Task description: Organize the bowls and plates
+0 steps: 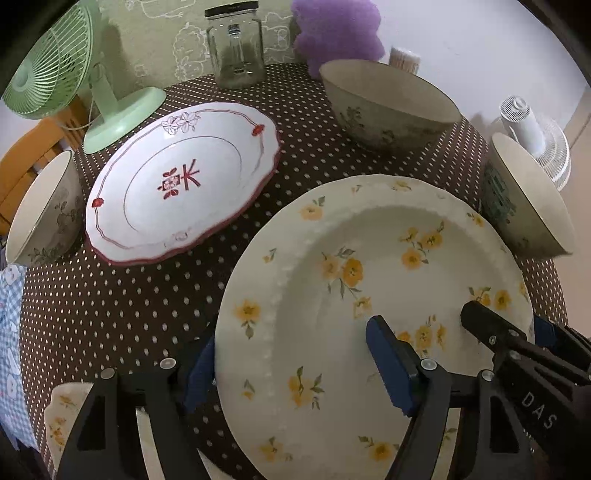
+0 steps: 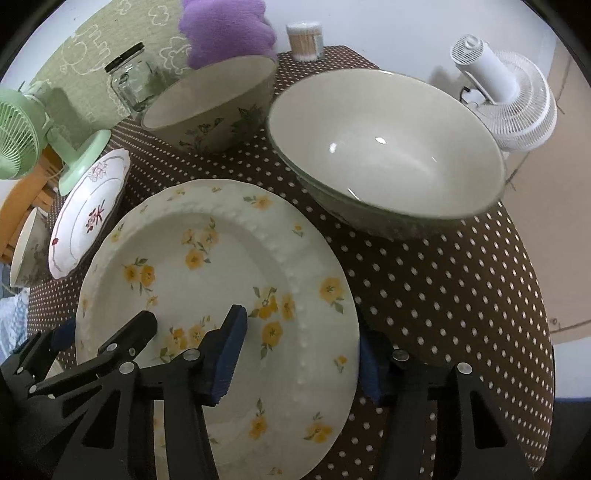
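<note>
Far left, a cream bowl [image 1: 44,214] with a greyish flower print is cut off by the edge, with a bit of blue checked cloth [image 1: 11,332] below it. Behind it there's a mint-green plastic fan [image 1: 55,62] on a round foot. Next comes a glossy white plate [image 1: 181,181] with a wavy red rim and a red motif in the middle, then a clear glass jar [image 1: 234,44] with a black lid, empty as far as I can see. A fuzzy purple thing [image 1: 336,29] is only partly in view, no idea what it is.

Everything sits on a brown tablecloth [image 1: 110,295] with white polka dots, against a green patterned wall.

The yellow-flower plate [image 1: 369,258] is front and centre, cream with a beaded ridge. The left gripper [image 1: 295,369] straddles its left rim, one blue pad outside and one inside. The jaws stand wide and aren't pinching. A second plate [image 1: 62,406] in the same pattern peeks out at bottom left, mostly hidden. I can't tell if the top one rests on it.

The right gripper [image 2: 299,365] straddles the right rim the same way, also spread and not clamped.

Further right is a leaf-print bowl [image 1: 388,103] and a wide plain-inside bowl [image 2: 388,147], then a white fan [image 2: 509,107] off the table edge.
</note>
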{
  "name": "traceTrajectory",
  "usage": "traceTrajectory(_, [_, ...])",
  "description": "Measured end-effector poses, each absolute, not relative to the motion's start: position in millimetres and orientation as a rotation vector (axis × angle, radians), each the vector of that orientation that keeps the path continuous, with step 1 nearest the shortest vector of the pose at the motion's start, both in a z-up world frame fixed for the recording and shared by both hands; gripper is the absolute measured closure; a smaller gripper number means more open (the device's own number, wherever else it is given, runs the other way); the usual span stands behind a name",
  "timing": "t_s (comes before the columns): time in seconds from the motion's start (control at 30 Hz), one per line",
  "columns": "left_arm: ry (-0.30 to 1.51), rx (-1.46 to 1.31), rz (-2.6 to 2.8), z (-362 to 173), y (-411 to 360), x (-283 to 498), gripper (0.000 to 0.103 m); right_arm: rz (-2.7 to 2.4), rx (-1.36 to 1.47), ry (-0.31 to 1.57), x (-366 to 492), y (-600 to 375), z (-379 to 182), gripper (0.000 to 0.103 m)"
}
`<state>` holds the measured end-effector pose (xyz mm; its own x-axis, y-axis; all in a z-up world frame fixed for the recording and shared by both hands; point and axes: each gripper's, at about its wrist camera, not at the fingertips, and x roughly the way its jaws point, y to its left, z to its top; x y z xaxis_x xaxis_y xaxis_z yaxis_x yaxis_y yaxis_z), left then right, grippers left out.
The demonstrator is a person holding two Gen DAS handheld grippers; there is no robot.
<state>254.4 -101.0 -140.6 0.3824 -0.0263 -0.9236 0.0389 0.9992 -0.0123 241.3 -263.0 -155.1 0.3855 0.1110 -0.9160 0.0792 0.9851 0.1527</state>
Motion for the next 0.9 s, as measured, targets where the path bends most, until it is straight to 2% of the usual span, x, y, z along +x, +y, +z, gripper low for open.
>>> traceTrajectory(0.4, [1.22, 0.036, -0.071, -140, -113, 228, 0.026, -0.007, 0.204, 1.209, 208, -274, -154, 0.044])
traceTrajectory(0.9, [1.214, 0.036, -0.082, -140, -114, 249, 0.027, 0.015, 0.202, 1.221, 218, -274, -156, 0.04])
